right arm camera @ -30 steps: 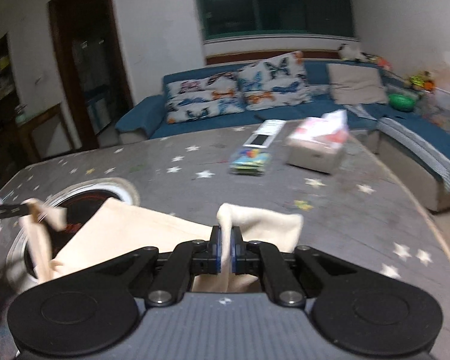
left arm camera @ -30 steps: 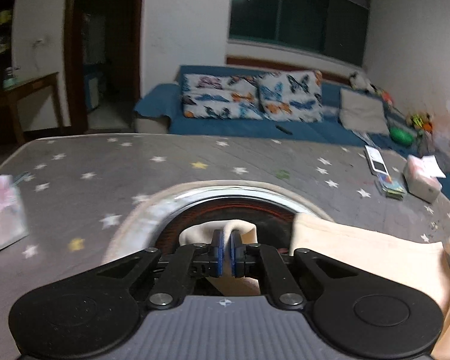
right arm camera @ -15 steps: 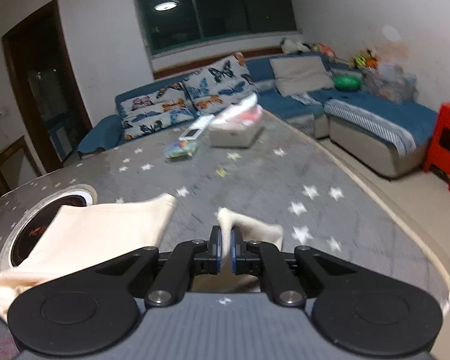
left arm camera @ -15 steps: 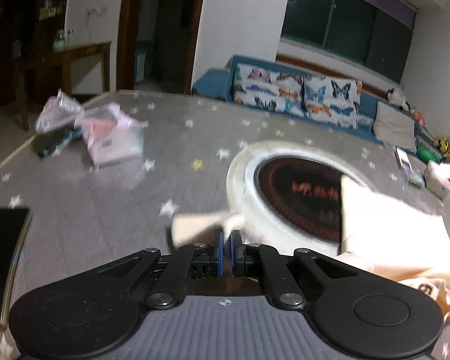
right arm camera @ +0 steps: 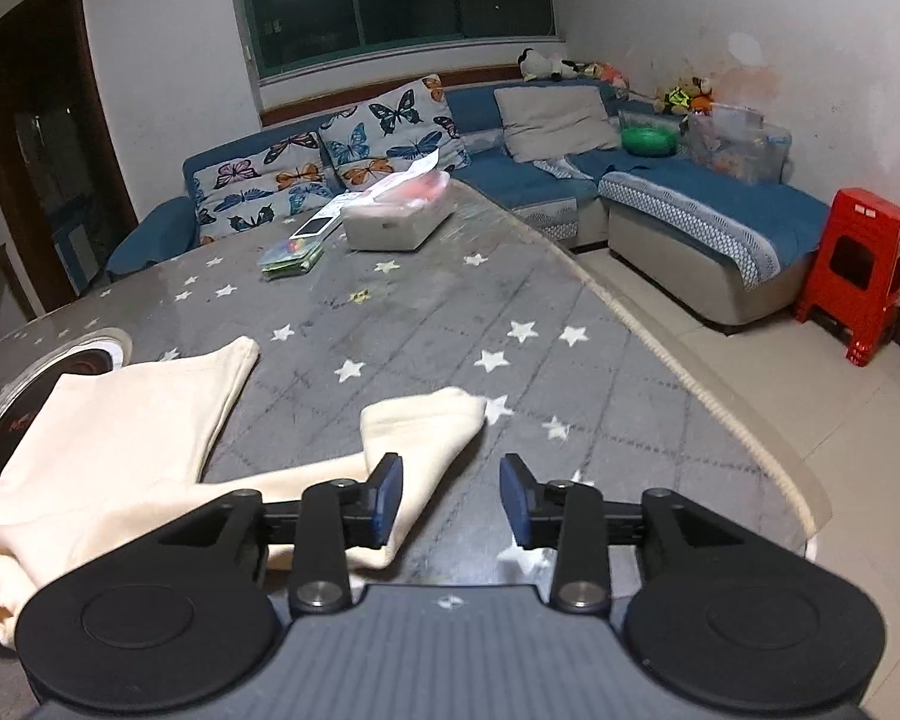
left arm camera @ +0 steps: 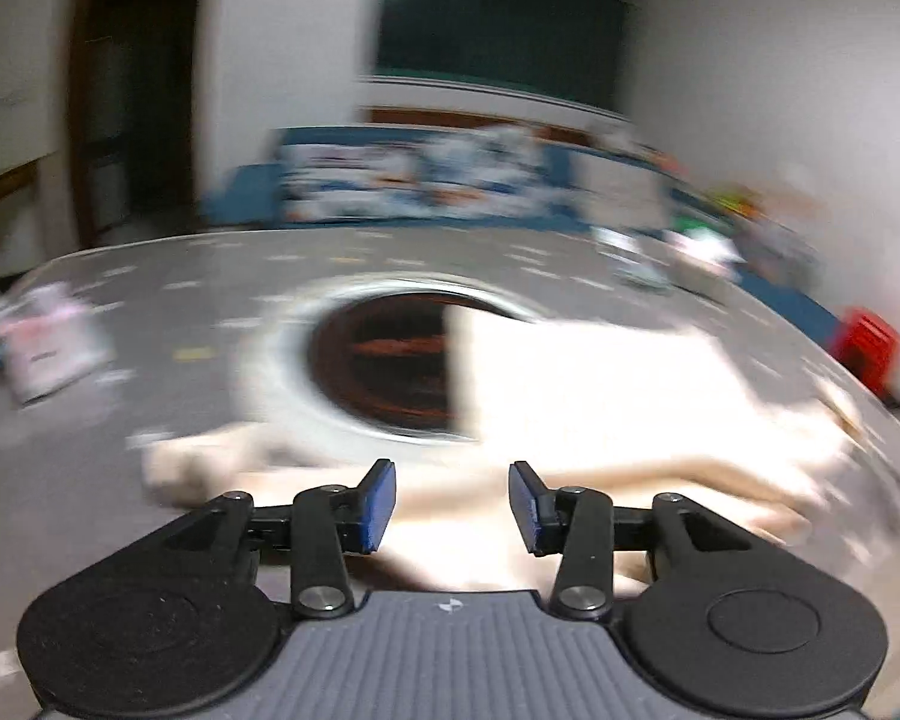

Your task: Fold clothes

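Two grippers letting go of a cream garment on the starry table

Both grippers have their jaws opening at this moment, and neither pair of blue pads presses on cloth. From the right wrist view, the right gripper (right arm camera: 450, 501) hovers low over a grey table (right arm camera: 426, 312) covered in a quilted cloth with white stars. A cream garment (right arm camera: 120, 420) lies spread on that table, to the left of the gripper. One narrow end of it, like a sleeve (right arm camera: 426, 438), reaches out to the right and passes under the left pad; the cloth lies on the table there, released, with the gap between the pads mostly over bare table.

Part of the garment overlaps a round burner (right arm camera: 42, 372) set into the tabletop, with a pale ring around a dark centre. Farther back on the table stand a tissue box (right arm camera: 396, 219), a white phone (right arm camera: 315, 227) and a small colourful pack (right arm camera: 291, 255). Beyond the table run a blue sofa (right arm camera: 660, 192) with butterfly cushions (right arm camera: 330, 162) and a red plastic stool (right arm camera: 858, 270) on the tiled floor.

The left wrist view is heavily blurred. The left gripper (left arm camera: 452, 504) is likewise spread, with pale cloth of the same garment lying on the table below and ahead of the gap, untouched by the pads. The burner shows just beyond, half covered by the garment's edge. Some pale packets (left arm camera: 48, 342) lie at the far left of the table, too smeared to identify.
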### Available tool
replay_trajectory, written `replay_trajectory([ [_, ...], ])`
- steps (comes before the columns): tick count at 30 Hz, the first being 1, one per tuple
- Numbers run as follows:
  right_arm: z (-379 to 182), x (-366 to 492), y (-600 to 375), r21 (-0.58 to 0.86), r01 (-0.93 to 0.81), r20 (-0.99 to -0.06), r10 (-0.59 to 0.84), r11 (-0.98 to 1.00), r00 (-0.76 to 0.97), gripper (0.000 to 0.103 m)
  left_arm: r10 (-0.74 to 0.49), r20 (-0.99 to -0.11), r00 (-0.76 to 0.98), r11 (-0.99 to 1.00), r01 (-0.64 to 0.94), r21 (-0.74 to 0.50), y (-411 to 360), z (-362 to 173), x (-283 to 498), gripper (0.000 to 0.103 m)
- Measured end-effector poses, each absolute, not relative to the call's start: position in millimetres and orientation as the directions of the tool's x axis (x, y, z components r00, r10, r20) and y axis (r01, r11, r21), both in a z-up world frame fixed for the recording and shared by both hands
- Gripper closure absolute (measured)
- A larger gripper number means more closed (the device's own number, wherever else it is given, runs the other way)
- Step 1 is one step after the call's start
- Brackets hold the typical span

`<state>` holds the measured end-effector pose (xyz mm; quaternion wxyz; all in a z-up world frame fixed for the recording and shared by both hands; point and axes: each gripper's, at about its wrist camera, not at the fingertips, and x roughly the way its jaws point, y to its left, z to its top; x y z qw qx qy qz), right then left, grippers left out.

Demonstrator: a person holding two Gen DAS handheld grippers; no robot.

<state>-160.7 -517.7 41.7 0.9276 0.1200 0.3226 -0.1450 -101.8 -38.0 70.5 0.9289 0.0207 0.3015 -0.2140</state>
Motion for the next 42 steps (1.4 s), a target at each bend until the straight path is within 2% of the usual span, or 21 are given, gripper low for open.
replay_trajectory([
  [5,36.7,-144.1,-509.4,0.118,0.298,-0.643,-0.156,0.947,0.75,0.06,-0.496,-0.607,0.621,0.808,0.586,-0.061,-100.9,54.7,-111.5,0.053],
  [11,28.2,-127.2,-496.8,0.075,0.254,-0.661,-0.143,0.964,0.737,0.052,-0.501,-0.644,0.578,0.761,0.649,-0.008,-134.4,40.5,-107.5,0.054],
  [12,26.6,-124.1,-495.0,0.066,0.248,-0.664,-0.143,0.967,0.734,0.052,-0.499,-0.652,0.571,0.753,0.658,0.001,-135.9,37.9,-108.0,0.056],
  [14,21.8,-116.7,-492.9,0.039,0.245,-0.672,-0.156,0.969,0.724,0.049,-0.493,-0.668,0.558,0.743,0.67,0.012,-137.3,33.3,-107.0,0.077],
  [15,19.3,-112.8,-492.0,0.024,0.244,-0.676,-0.164,0.969,0.718,0.048,-0.492,-0.675,0.551,0.739,0.674,0.012,-137.3,31.9,-105.5,0.092],
  [16,16.7,-110.1,-491.5,0.008,0.243,-0.681,-0.173,0.97,0.711,0.048,-0.496,-0.678,0.543,0.733,0.68,0.009,-137.0,31.3,-106.2,0.097],
  [18,11.7,-105.4,-491.0,-0.027,0.241,-0.693,-0.192,0.97,0.695,0.047,-0.504,-0.684,0.527,0.721,0.693,0.003,-136.4,30.2,-107.5,0.102],
  [22,12.8,-115.9,-501.0,-0.098,0.307,-0.666,-0.291,0.947,0.687,0.047,-0.528,-0.685,0.502,0.694,0.72,-0.007,-128.5,35.9,-117.0,0.102],
  [27,22.0,-143.4,-536.9,-0.119,0.468,-0.639,-0.428,0.875,0.639,0.047,-0.559,-0.697,0.449,0.645,0.764,-0.025,-119.5,39.5,-128.5,0.102],
  [30,27.1,-156.5,-551.2,-0.109,0.517,-0.639,-0.458,0.849,0.618,0.047,-0.579,-0.705,0.41,0.628,0.775,-0.065,-115.8,38.3,-128.6,0.102],
  [36,42.0,-150.9,-533.9,-0.04,0.399,-0.633,-0.332,0.916,0.7,0.047,-0.616,-0.668,0.419,0.616,0.784,-0.076,-109.6,56.0,-123.8,0.094],
  [42,43.3,-108.7,-502.6,0.049,0.229,-0.66,-0.141,0.972,0.738,0.051,-0.51,-0.639,0.576,0.764,0.645,-0.028,-105.3,69.0,-72.8,0.092],
])
